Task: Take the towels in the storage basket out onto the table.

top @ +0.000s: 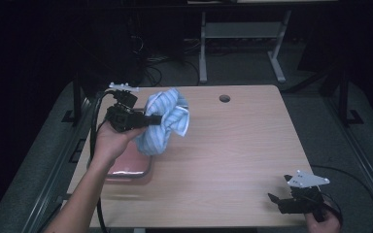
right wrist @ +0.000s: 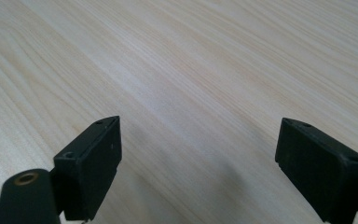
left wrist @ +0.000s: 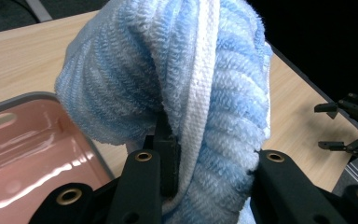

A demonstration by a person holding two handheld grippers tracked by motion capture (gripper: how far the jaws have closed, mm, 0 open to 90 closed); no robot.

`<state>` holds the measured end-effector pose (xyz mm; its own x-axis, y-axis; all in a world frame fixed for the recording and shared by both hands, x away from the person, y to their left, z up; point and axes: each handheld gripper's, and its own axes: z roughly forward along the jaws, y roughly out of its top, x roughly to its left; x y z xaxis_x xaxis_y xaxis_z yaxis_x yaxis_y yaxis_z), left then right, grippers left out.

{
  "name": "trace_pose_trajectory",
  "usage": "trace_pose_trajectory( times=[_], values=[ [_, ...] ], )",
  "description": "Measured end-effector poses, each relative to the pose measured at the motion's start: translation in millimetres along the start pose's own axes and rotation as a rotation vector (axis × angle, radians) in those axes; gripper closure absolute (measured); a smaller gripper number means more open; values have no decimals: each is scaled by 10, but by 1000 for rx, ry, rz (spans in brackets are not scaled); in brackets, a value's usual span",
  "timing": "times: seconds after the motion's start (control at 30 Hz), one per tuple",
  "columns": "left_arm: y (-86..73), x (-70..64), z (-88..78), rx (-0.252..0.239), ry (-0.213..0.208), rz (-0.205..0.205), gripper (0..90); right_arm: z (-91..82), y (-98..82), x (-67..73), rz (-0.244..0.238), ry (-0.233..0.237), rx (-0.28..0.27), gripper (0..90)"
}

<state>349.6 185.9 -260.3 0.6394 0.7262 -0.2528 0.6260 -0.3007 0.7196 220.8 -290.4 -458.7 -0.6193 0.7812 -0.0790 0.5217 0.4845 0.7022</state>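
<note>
A blue and white striped towel (top: 169,121) hangs bunched above the left part of the wooden table (top: 238,145), with my left gripper (top: 158,119) shut on it. In the left gripper view the towel (left wrist: 191,79) bulges between the two black jaws of the left gripper (left wrist: 209,156), which press into its folds. Under it lies a pink tray (top: 133,167), its shiny floor and grey rim (left wrist: 23,140) partly covered by the cloth. My right gripper (top: 279,188) rests near the table's front right corner. It stands open (right wrist: 198,140) over bare wood with nothing between its fingers.
A round cable hole (top: 224,98) sits near the table's far edge. A black cable (top: 94,131) trails from the left gripper down the table's left side. My right gripper (left wrist: 340,126) shows far off in the left gripper view. Dark floor and a desk frame (top: 243,39) lie beyond.
</note>
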Motion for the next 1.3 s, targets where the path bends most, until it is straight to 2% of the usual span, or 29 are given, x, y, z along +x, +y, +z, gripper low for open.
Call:
trace_pose_trajectory(
  times=[0.27,0.67,0.9,1.07,1.17,1.3],
  values=[
    [47,-79,201,33,-20,19,707,-4,5,-3,5,1,-4,138],
    [91,-183,507,63,-55,20,705,20,13,0,-9,7,-4,139],
    [138,-247,674,79,-78,28,706,8,-16,-14,14,7,-10,138],
    [169,-293,790,90,-83,37,705,22,-10,-15,10,7,-15,138],
    [171,-313,841,88,-85,29,706,23,-8,-14,9,10,-18,139],
    [164,-354,978,111,-90,37,704,22,2,-16,12,13,-15,138]
  ],
)
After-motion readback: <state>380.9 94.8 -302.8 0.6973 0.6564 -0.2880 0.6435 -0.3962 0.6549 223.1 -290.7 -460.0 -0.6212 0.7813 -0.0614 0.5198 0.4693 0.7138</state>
